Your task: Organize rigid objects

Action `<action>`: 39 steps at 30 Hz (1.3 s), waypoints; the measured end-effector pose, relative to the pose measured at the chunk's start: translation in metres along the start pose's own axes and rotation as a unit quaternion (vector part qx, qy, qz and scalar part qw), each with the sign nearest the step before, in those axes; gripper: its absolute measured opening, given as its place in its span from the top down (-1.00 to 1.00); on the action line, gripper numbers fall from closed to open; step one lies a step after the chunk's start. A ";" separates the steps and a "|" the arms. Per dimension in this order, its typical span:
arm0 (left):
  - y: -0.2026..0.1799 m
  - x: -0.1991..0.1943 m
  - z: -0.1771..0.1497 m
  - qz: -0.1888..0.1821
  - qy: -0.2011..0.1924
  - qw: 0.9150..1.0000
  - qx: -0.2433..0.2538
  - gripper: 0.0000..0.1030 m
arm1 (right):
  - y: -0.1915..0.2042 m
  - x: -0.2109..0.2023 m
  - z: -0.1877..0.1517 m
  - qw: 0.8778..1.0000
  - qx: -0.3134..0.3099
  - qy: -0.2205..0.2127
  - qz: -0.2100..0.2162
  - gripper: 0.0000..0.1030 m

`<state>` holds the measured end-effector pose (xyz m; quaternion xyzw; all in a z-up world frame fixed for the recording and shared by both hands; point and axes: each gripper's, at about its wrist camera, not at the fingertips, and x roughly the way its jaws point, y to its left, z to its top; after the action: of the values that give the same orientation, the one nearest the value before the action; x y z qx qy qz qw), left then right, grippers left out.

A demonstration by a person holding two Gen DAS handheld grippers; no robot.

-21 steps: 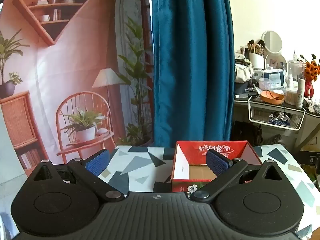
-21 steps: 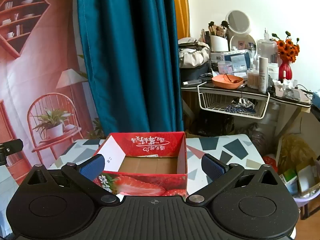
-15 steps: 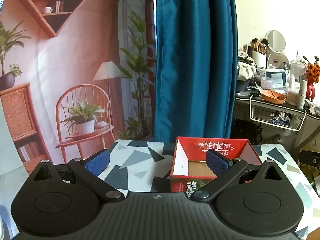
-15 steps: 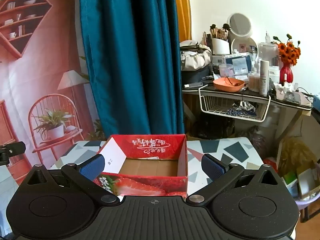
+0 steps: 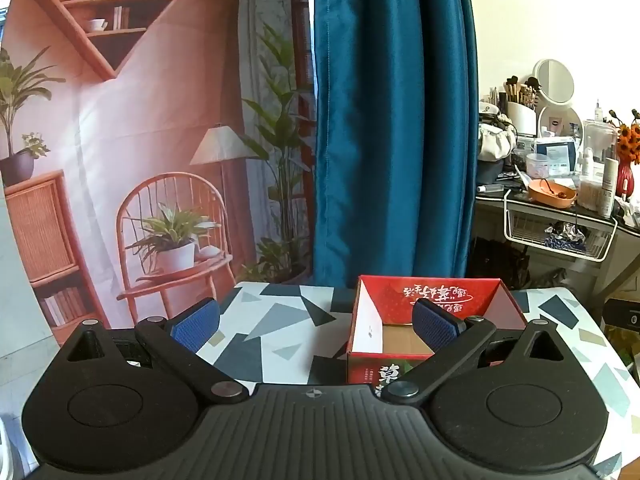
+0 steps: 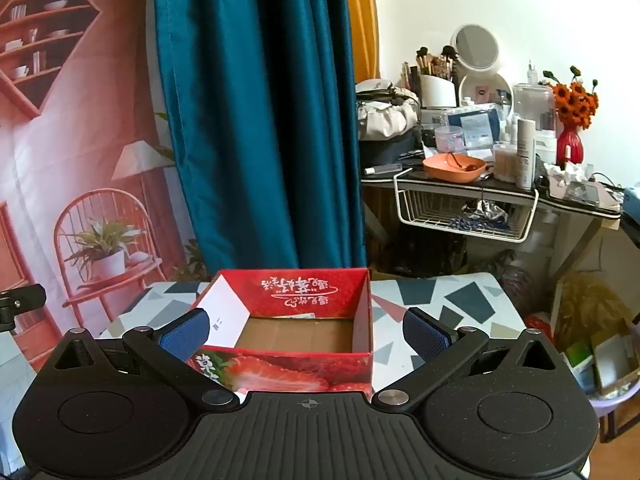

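A red strawberry-print cardboard box [image 5: 432,292] [image 6: 296,292] stands open-topped on a table with a grey and white geometric cloth [image 5: 276,320] [image 6: 452,300]. Its brown floor looks bare and a white flap leans in at its left side. My left gripper [image 5: 314,324] is open, with nothing between its blue pads; the box sits ahead to its right, behind the right finger. My right gripper [image 6: 306,334] is open too, held above the box's near wall, with the box between and below its fingers. No loose objects show on the table.
A teal curtain [image 5: 392,120] and a printed backdrop of a chair and shelves [image 5: 120,160] hang behind the table. To the right stands a cluttered dressing desk [image 6: 480,168] with a wire basket, mirror, orange bowl and red vase. Bags and boxes [image 6: 592,344] lie on the floor at right.
Both views have pulled back and tilted slightly, so the box sits a little lower and smaller. Both grippers stay wide open.
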<state>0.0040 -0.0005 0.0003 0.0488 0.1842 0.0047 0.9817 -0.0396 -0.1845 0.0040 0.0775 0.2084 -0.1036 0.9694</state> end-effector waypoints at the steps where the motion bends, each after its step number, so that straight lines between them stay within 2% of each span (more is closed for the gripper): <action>1: -0.001 0.000 0.000 0.001 0.000 1.000 0.000 -1.00 | 0.000 0.000 0.000 1.000 0.000 0.000 0.000 -0.99; 13: 0.000 0.006 0.001 0.011 0.004 1.000 -0.006 -1.00 | -0.005 0.005 -0.002 1.000 0.009 0.006 -0.003 -0.99; 25: -0.001 0.000 0.002 0.016 -0.009 1.000 -0.008 -1.00 | -0.005 -0.002 0.000 1.000 0.013 -0.011 -0.005 -0.99; 35: 0.001 -0.001 0.000 0.014 -0.011 1.000 -0.005 -1.00 | -0.008 0.000 -0.001 0.999 0.034 -0.009 0.000 -0.99; 39: 0.003 -0.001 0.001 0.015 -0.010 1.000 -0.009 -1.00 | -0.007 -0.003 -0.002 0.999 0.032 -0.022 -0.003 -0.99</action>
<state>0.0034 0.0026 0.0016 0.0428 0.1734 0.0204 0.9837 -0.0443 -0.1900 0.0023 0.1052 0.1836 -0.1153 0.9705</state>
